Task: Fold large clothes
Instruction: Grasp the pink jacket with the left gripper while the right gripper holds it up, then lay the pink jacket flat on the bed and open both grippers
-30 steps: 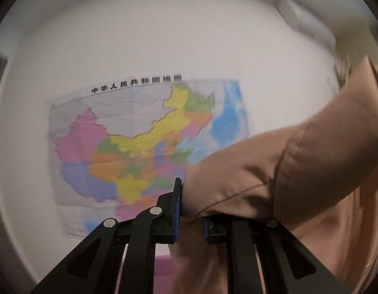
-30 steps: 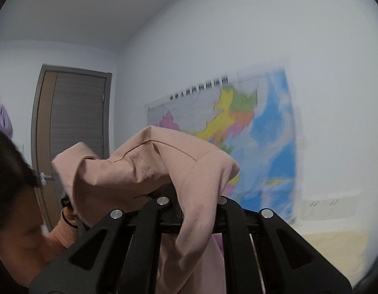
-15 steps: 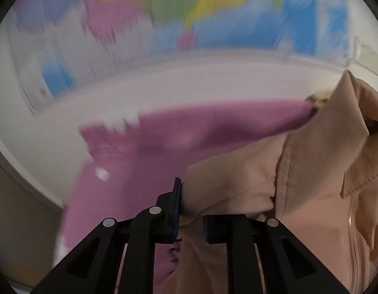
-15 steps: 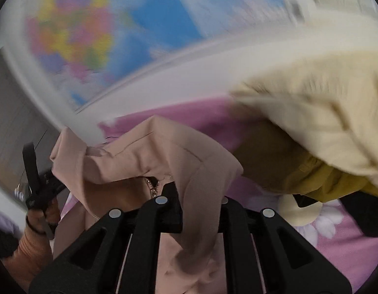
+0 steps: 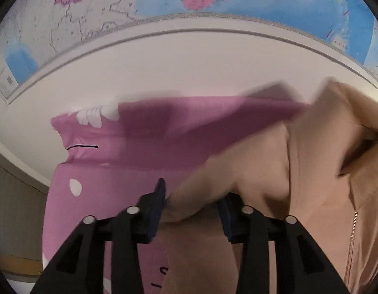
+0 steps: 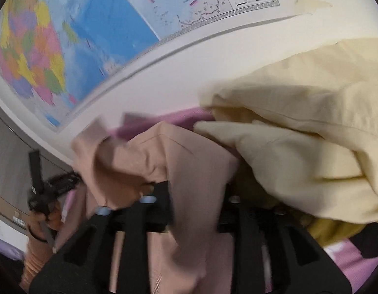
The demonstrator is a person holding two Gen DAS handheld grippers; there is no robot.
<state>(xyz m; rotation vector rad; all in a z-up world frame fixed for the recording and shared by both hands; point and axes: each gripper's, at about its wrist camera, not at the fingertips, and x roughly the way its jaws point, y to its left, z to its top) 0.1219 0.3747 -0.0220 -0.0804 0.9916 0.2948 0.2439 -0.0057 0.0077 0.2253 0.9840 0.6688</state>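
Observation:
A peach-pink zip jacket hangs between my two grippers over a bed with a purple sheet. In the left wrist view my left gripper has its jaws spread wide apart, with a fold of the jacket lying loosely between them. In the right wrist view the jacket drapes over my right gripper; its jaws also stand apart with cloth running down between them. The fingertips are partly hidden by fabric. The other gripper and the hand on it show at the left.
A pale yellow garment is piled on the bed at the right, over darker yellow cloth. A wall map hangs on the white wall behind the bed. The bed's left edge drops to a wooden floor.
Both grippers have swung down from the wall toward the bed. Both sets of jaws, shut on the jacket before, have spread open, and the jacket is settling onto the sheet.

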